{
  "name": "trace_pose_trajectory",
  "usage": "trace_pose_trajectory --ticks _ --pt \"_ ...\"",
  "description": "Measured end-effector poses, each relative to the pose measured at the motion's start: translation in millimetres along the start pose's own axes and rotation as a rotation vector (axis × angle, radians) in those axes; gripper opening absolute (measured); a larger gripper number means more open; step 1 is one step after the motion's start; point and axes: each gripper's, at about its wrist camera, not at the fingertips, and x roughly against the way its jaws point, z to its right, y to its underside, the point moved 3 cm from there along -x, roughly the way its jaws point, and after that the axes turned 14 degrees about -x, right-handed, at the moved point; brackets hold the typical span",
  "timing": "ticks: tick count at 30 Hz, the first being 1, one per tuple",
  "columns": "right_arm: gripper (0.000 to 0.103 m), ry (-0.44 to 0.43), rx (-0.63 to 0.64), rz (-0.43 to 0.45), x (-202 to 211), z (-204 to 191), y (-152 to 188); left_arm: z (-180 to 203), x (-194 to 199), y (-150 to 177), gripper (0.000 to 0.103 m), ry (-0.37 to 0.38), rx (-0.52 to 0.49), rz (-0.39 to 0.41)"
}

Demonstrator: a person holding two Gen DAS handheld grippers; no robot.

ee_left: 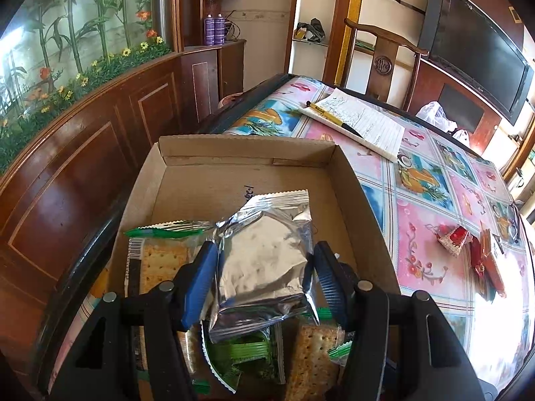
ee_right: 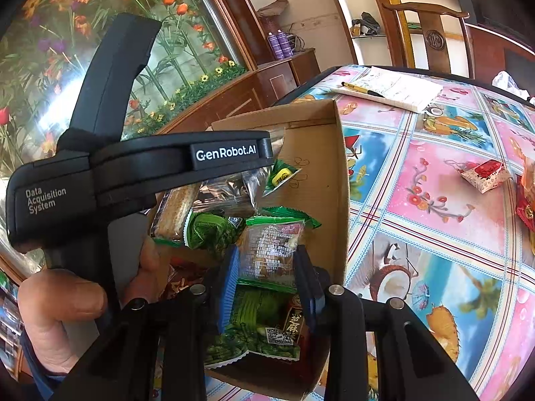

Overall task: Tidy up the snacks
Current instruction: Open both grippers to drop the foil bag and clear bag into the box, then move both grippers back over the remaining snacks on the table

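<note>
From my left wrist camera, I have the left gripper (ee_left: 264, 264) pinching a silver foil packet (ee_left: 264, 260) between its blue pads, held over the cardboard box (ee_left: 364, 180) at the table's near-left corner. Under it lie green-edged cracker packets (ee_left: 160, 254) already in the box, one showing its barcode. The far half of the box floor is bare, with a scrawl of ink I cannot read. Out on the fruit-print tablecloth (ee_left: 431, 207) a few red-wrapped snacks (ee_left: 454, 239) are not yet collected (they sit well apart from the box), beyond them a lined notepad (ee_left: 364, 122) with a yellow pen (ee_left: 334, 118).

From my right wrist camera, the right gripper (ee_right: 267, 267) is clamped on a clear packet with a green crimped top (ee_right: 272, 250), over the same box; its back panel carries small print too fine to read. Green packets below show QR codes and a brown label with Chinese characters. The other handheld unit (ee_right: 140, 163) crosses the view, reading "GenRobot.AI" and "Data Acquisition System", a hand (ee_right: 63, 317) gripping its handle.

I judge the sorting well under way: several packets boxed, two in my grips, a handful on the cloth left.
</note>
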Motion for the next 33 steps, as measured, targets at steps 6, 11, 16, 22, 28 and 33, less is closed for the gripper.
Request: trace_pose_trajectory --ticks 6,11,16,22,28,33 --pt "0.040 -0.004 -0.003 -0.008 1 -1 0 -3 1 -1 0.064 0.004 0.015 0.005" --pt "0.044 -0.017 -0.006 0.007 8 -2 -3 -5 6 -1 0.069 0.017 0.028 0.025" --pt "0.044 -0.030 -0.001 0.032 18 -4 -7 -5 13 -3 0.074 0.045 0.048 0.062" --pt "0.044 -0.042 -0.019 0.061 31 1 -12 -1 19 -6 0.075 0.040 0.035 0.101" --pt "0.044 -0.021 -0.073 0.113 54 30 -25 11 31 -8 0.075 0.055 -0.004 0.159" --pt "0.043 0.049 -0.142 0.166 85 79 -32 25 44 -10 0.075 0.080 -0.048 0.221"
